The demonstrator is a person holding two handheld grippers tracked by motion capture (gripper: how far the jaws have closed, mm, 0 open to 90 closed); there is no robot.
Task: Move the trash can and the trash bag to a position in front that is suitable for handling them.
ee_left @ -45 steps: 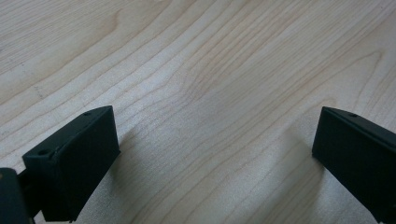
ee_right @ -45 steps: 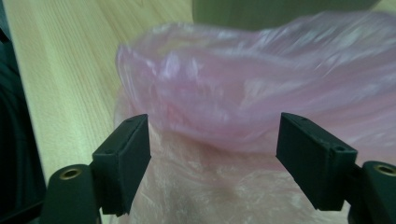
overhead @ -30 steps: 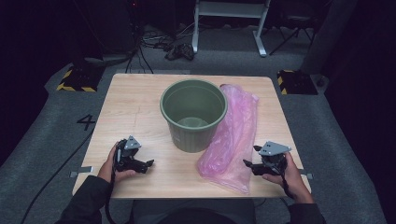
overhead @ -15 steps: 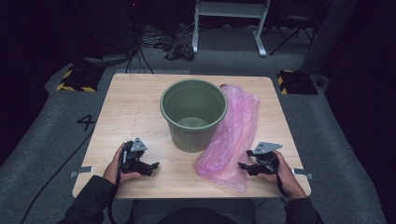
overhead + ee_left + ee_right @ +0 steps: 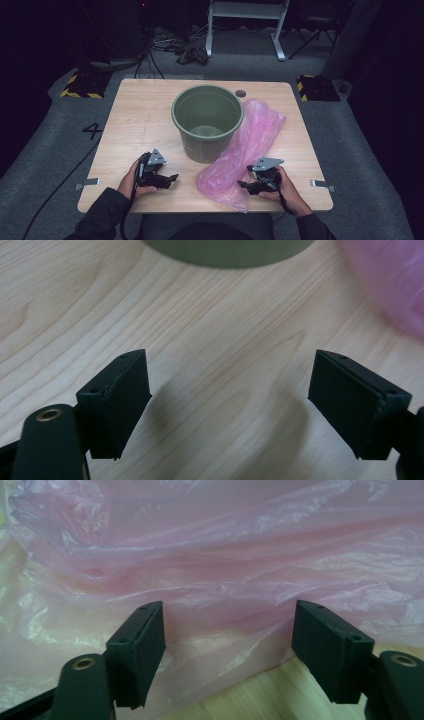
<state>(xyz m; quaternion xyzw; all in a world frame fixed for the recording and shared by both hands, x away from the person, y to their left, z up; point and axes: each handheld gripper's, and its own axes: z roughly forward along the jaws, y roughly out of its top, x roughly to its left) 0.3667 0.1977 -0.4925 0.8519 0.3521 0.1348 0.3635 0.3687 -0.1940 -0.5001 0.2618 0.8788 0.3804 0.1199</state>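
Both grippers have slid inward along the near edge over the last second: my right gripper (image 5: pixel 245 184) has closed in on the pink bag (image 5: pixel 240 152) and now sits right at its near end, and the left gripper (image 5: pixel 171 178) has drifted toward the bag from the other side. I read that as the approach being done on the right and a pinch of the bag being next (likely to open it up and line the bucket, judging by the layout). Right jaws stand wide, nothing between them yet; in the right gripper view the bag's crumpled film (image 5: pixel 240 575) lies just ahead of and partly between the tips, its lower edge resting on the table (image 5: pixel 280 695). Left jaws are also wide and empty, bare wood between them, the bucket's base (image 5: pixel 230 250) ahead and the bag (image 5: pixel 395 285) off ahead to their right. The green bucket (image 5: pixel 207 122) stands upright, touching the bag on one side; nothing visible inside it, just its bottom. Bag looks flat and empty.
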